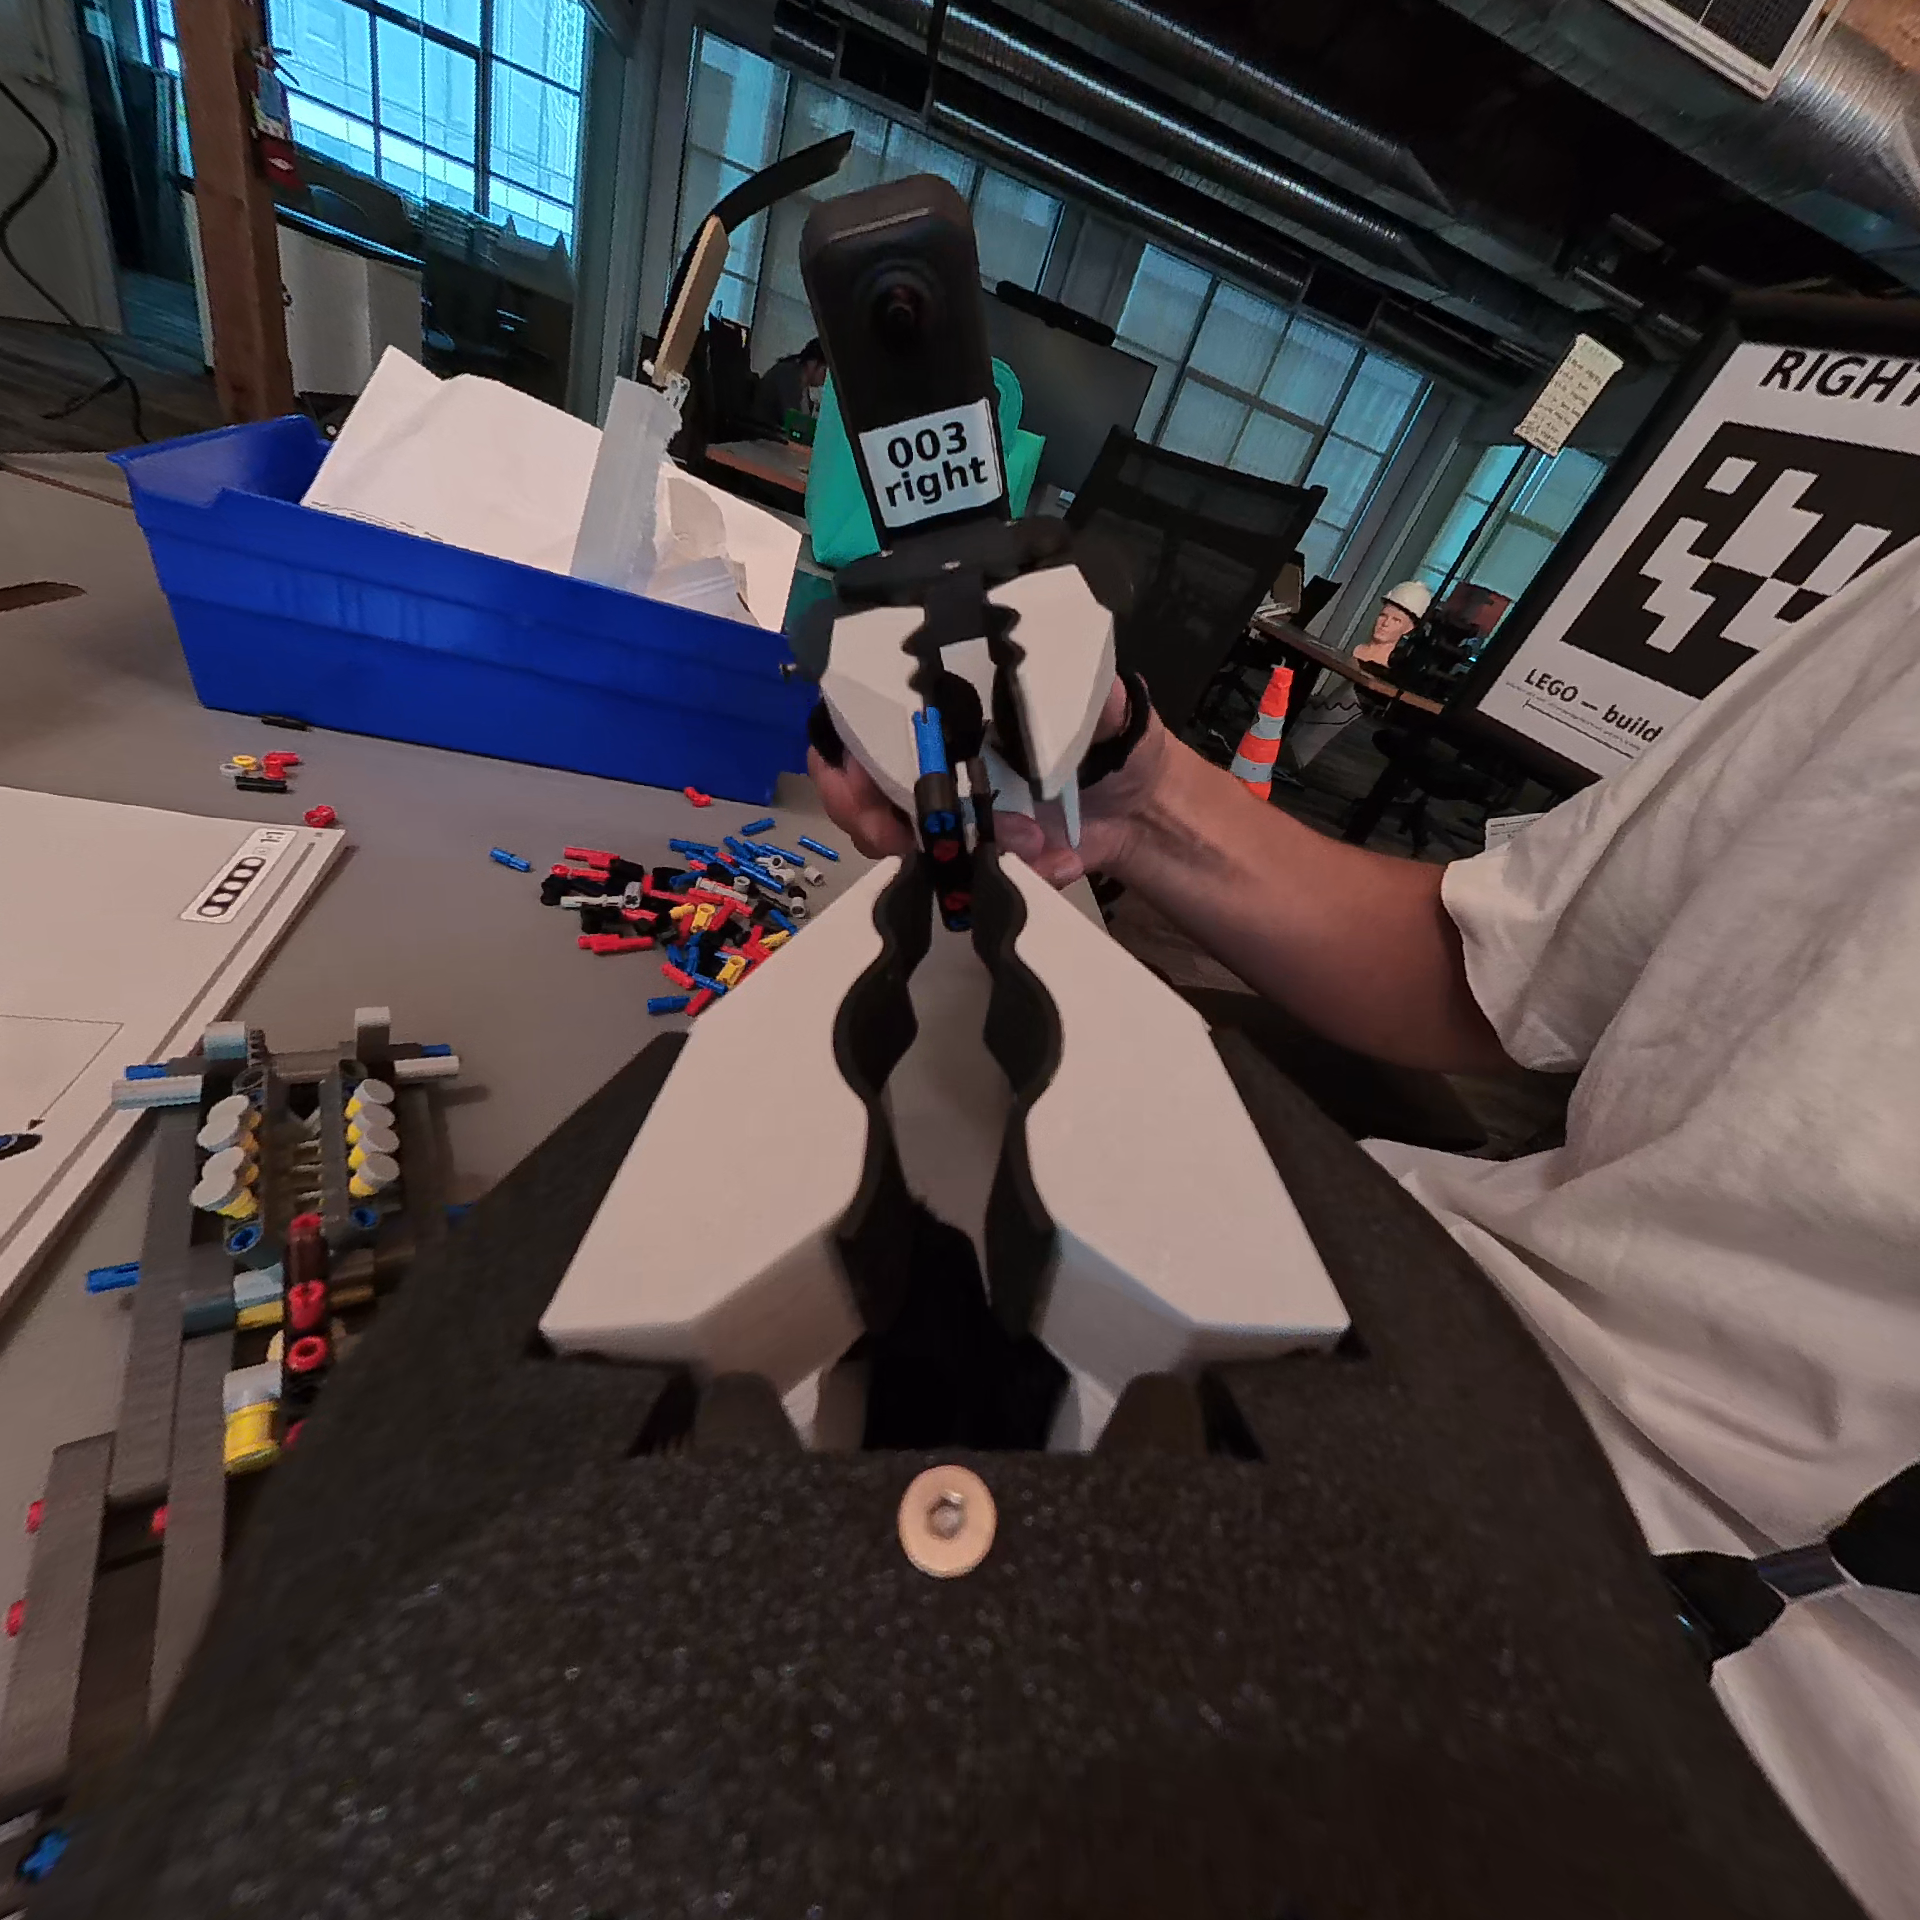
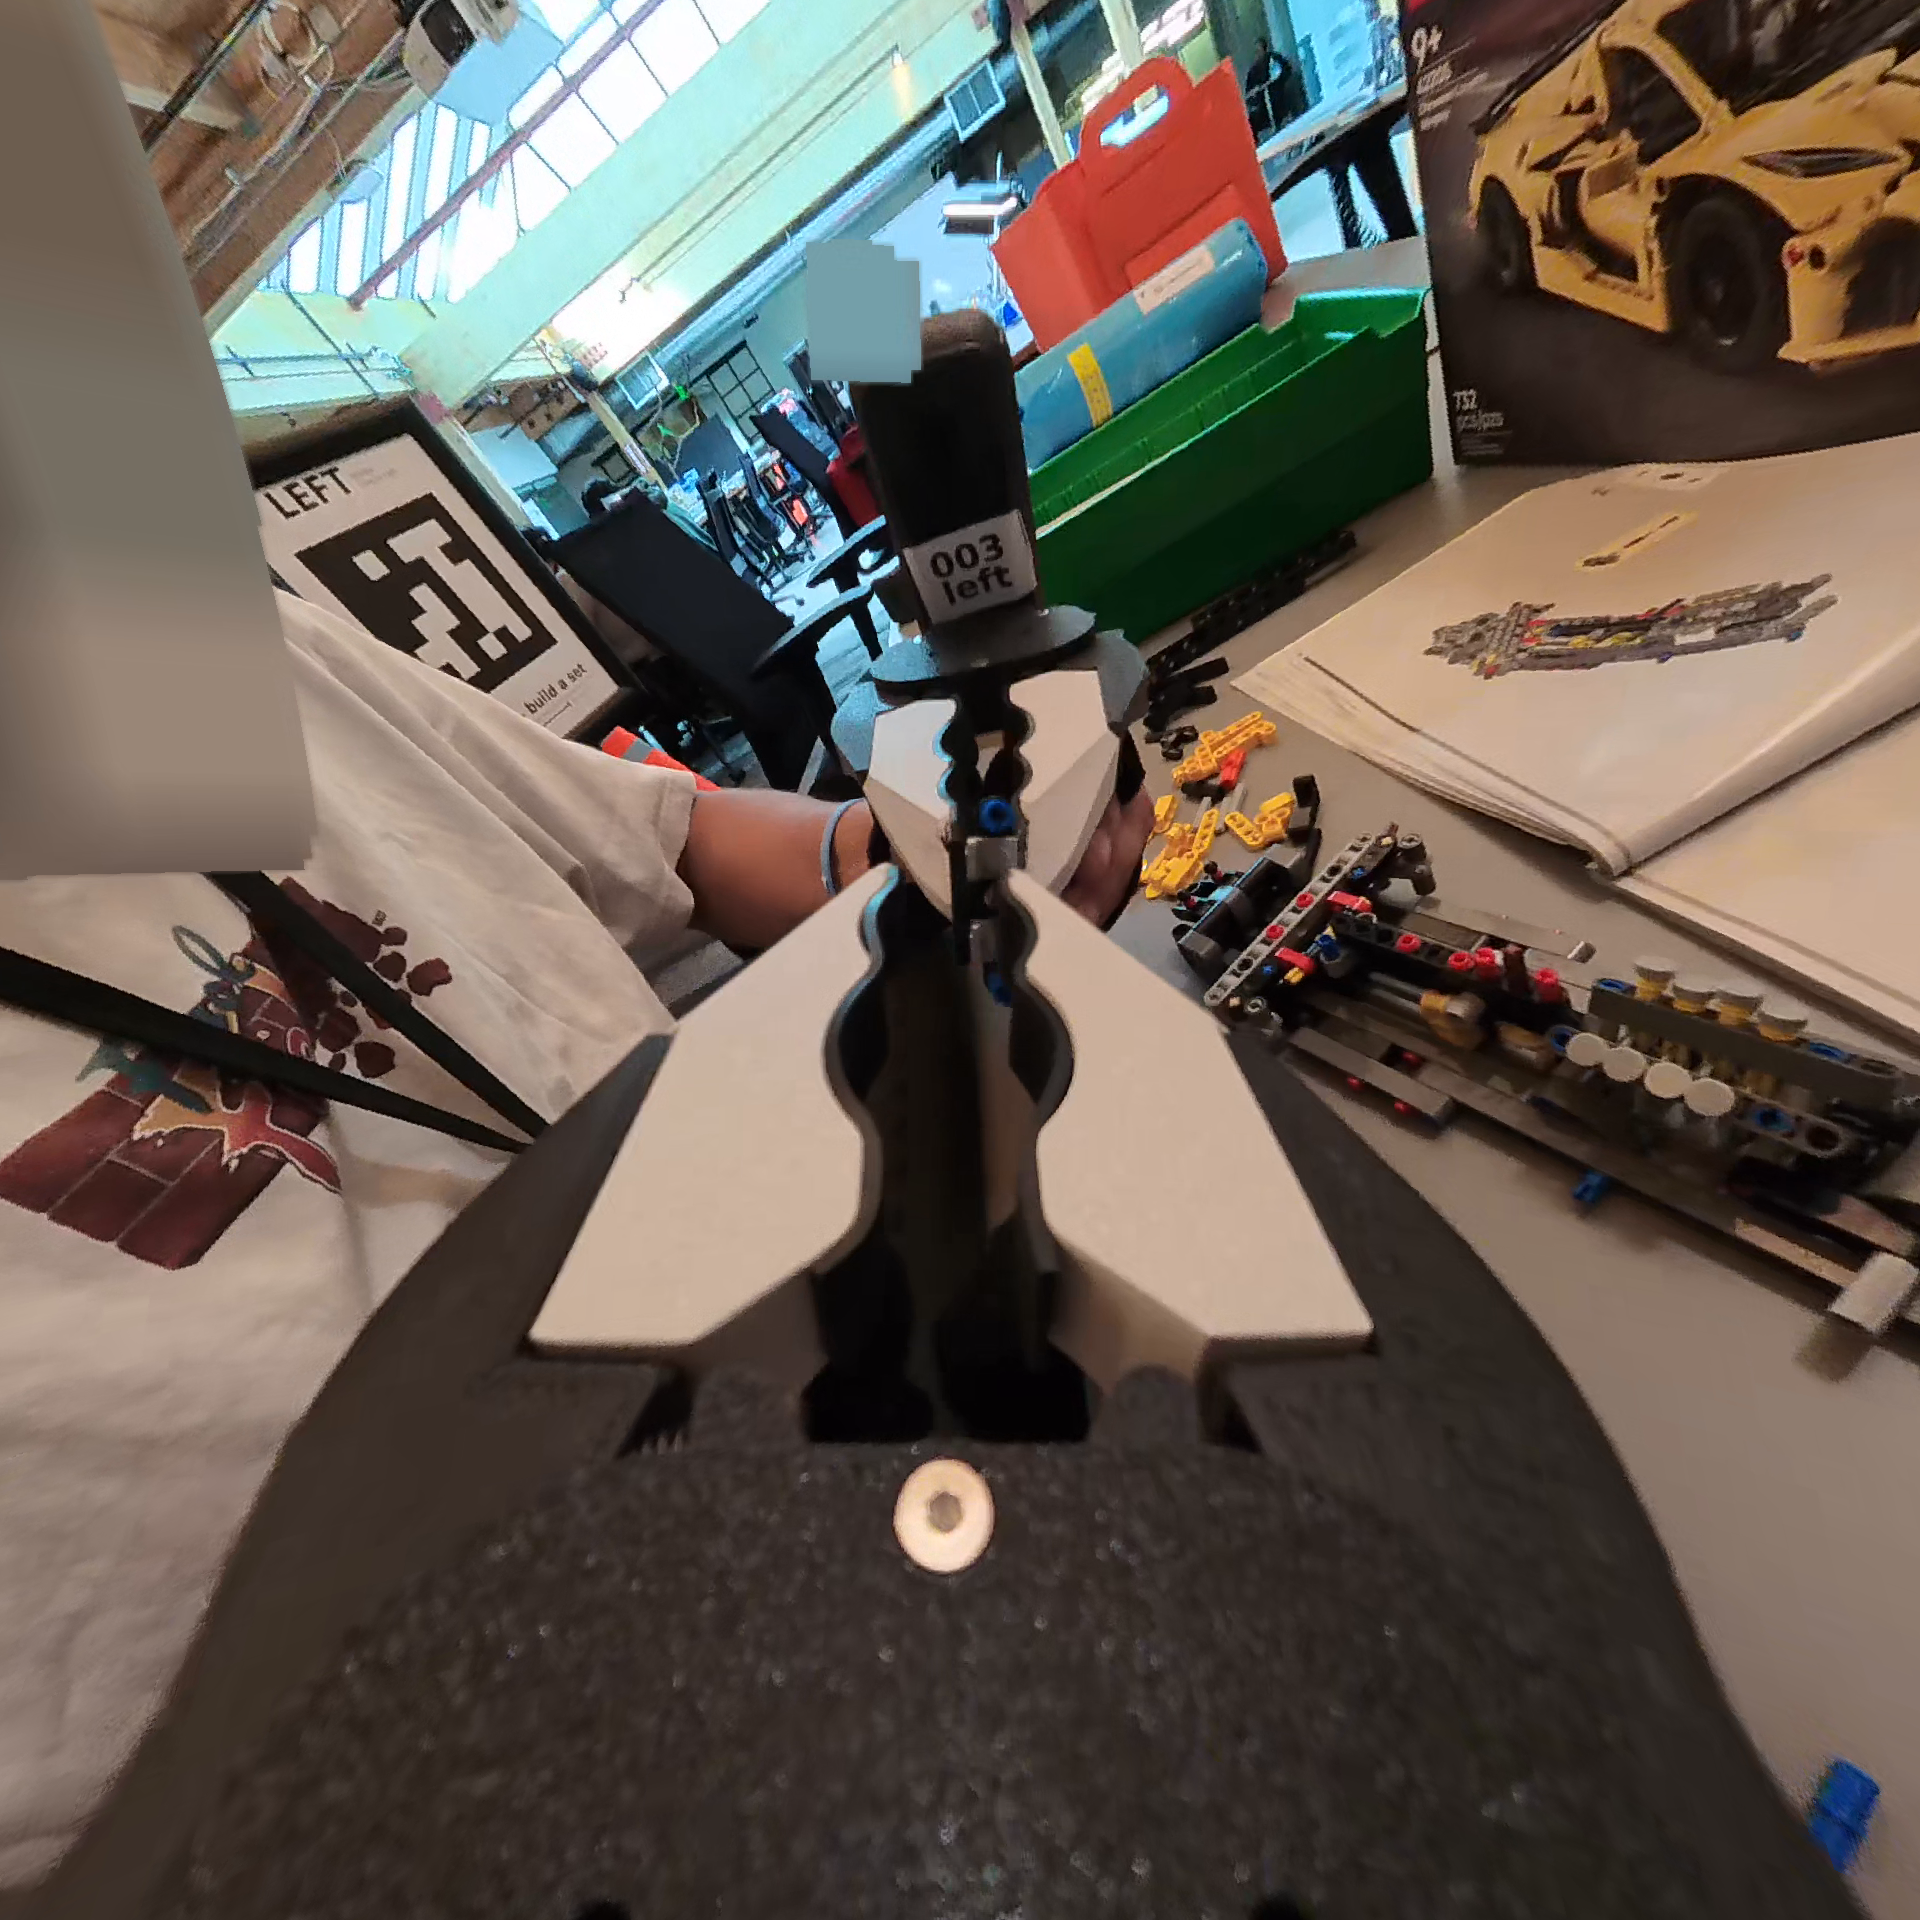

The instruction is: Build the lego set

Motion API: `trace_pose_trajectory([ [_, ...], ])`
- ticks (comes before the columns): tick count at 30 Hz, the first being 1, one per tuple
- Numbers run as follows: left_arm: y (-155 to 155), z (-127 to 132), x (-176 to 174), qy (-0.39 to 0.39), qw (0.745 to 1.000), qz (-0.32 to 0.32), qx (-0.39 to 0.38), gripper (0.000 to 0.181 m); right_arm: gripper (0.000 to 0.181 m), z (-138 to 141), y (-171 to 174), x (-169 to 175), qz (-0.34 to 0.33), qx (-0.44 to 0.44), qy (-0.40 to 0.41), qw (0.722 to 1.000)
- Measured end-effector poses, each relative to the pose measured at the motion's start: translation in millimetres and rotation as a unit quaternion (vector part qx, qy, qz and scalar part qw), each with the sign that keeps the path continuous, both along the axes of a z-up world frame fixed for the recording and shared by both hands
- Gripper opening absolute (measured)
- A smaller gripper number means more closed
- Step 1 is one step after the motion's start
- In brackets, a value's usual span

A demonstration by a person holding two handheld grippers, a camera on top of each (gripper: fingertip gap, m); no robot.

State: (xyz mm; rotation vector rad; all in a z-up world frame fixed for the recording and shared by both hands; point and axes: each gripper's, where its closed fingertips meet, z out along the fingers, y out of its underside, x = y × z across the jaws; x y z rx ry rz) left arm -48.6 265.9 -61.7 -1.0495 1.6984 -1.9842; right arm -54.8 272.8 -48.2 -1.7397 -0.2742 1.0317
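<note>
1. My left gripper [image 1: 951, 894] has its fingers pinched in on the lower end of a small black beam [image 1: 951, 868] studded with red and blue pins; both tools are raised above the table, tip to tip.
2. My right gripper [image 2: 987, 914] meets it head-on. Its tips are drawn nearly together around the same little sub-assembly, and I judge it clamped on the beam, though the exact contact is hard to read.
3. A blue pin [image 1: 928, 740] stands up from the beam's far end, lying between the right gripper's fingers in the left wrist view.
4. Step in hand, as I read it: seating a pin into this beam in mid-air, one tool bracing and the other pressing.
5. Next move calls for a straight push along the pin's axis, with no twisting, or the beam may slip from the tips.
6. Out on the table: the partly built chassis [image 2: 1621, 1049] lies along the near edge on my left side, well apart from both grippers.
7. A loose pile of pins [image 1: 691, 920] sits mid-table, and just behind it a blue bin [image 1: 436, 634].
8. The instruction booklet [image 2: 1621, 707] lies open beyond the chassis, with yellow pieces [image 2: 1216, 800] beside it.
</note>
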Motion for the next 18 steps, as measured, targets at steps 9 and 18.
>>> trace_pose_trajectory([
  [9,-3,-7,1,0.015,1.0,-0.002,0.016,0.006,0.014,-4,4,4,-0.017,0.008,-0.027,0.999],
  [18,-5,-13,2,0.03,0.999,-0.003,0.024,0.006,0.01,-12,4,4,-0.023,0.006,-0.061,0.998],
])
